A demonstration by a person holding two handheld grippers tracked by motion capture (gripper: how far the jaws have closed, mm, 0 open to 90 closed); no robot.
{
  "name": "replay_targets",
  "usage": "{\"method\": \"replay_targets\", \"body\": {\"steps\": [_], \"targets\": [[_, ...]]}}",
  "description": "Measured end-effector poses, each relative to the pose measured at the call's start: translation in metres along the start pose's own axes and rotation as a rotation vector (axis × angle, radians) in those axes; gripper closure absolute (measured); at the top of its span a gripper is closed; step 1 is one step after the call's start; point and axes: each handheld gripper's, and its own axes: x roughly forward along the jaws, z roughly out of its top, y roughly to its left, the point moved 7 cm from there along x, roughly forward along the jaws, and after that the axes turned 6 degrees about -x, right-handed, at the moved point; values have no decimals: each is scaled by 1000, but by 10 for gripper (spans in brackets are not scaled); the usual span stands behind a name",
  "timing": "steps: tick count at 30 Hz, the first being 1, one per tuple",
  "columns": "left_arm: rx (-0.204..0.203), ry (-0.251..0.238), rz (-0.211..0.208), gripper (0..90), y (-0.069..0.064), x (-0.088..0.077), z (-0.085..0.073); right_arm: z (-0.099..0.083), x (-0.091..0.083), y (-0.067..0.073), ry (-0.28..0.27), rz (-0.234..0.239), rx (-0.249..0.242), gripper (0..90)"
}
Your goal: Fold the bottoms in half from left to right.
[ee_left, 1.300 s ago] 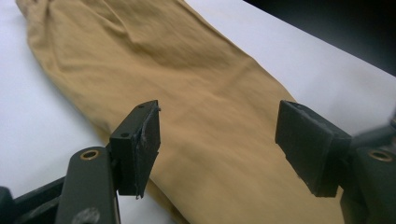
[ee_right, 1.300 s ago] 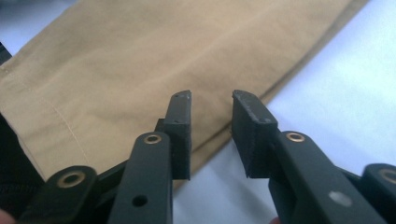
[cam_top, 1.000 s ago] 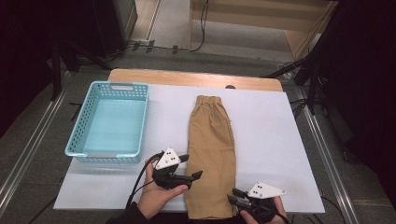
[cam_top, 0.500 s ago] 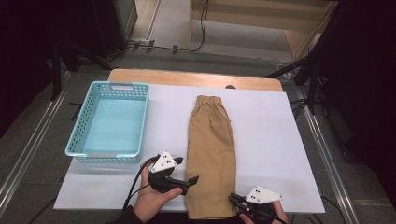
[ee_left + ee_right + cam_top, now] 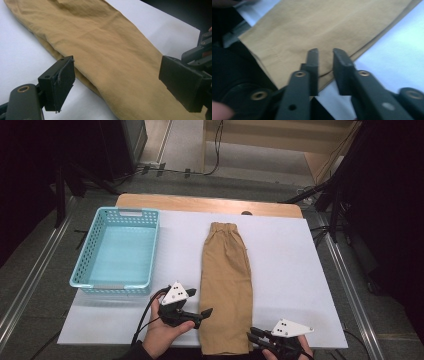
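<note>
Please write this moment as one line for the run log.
left tongs: open, at trousers edge | right tongs: narrow gap, at hem corner | basket: empty

No readable text, no labels, no brand marks, no numbers or signs anywhere

Trousers (image 5: 226, 285): tan woven cloth, matt, faintly creased. Basket (image 5: 116, 252): light-blue plastic, perforated walls, slight sheen. Tabletop (image 5: 210, 204): pale wood edge, smooth, under a matt white sheet (image 5: 290, 270). Left tool (image 5: 117, 82): matt black plastic; one pad edge frayed.
</note>
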Motion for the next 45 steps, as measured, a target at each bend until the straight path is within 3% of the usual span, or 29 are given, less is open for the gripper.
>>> {"method": "replay_targets", "body": {"steps": [5, 10, 14, 16, 20, 27, 32, 37, 41, 45], "targets": [[0, 3, 2, 132, 0, 0, 0, -4, 1, 11, 6, 34, -57, 623], [-6, 12, -1, 133, 1, 0, -1, -9, 5, 14, 41, -32, -91, 589], [-9, 15, 1, 134, 1, 1, -2, -9, 5, 14, 65, -104, -130, 719], [-6, 19, 2, 134, 1, 1, -2, -9, 5, 14, 65, -92, -109, 795], [-5, 21, 0, 135, 0, 1, -3, -9, 6, 16, 73, -64, -111, 871], [-4, 17, 0, 136, 1, 1, -2, -7, 1, 14, 55, -25, -63, 881], [-6, 16, 0, 136, 2, 0, -2, -5, -7, 12, 38, -28, -58, 881], [-1, 17, -3, 137, 0, 1, -2, -10, -3, 9, 69, -33, -57, 881], [0, 15, -5, 136, 0, 1, -2, -12, -1, 7, 75, -18, -43, 869], [5, 13, -10, 137, -1, 0, -1, -10, -3, 7, 40, -13, -62, 678]]}}
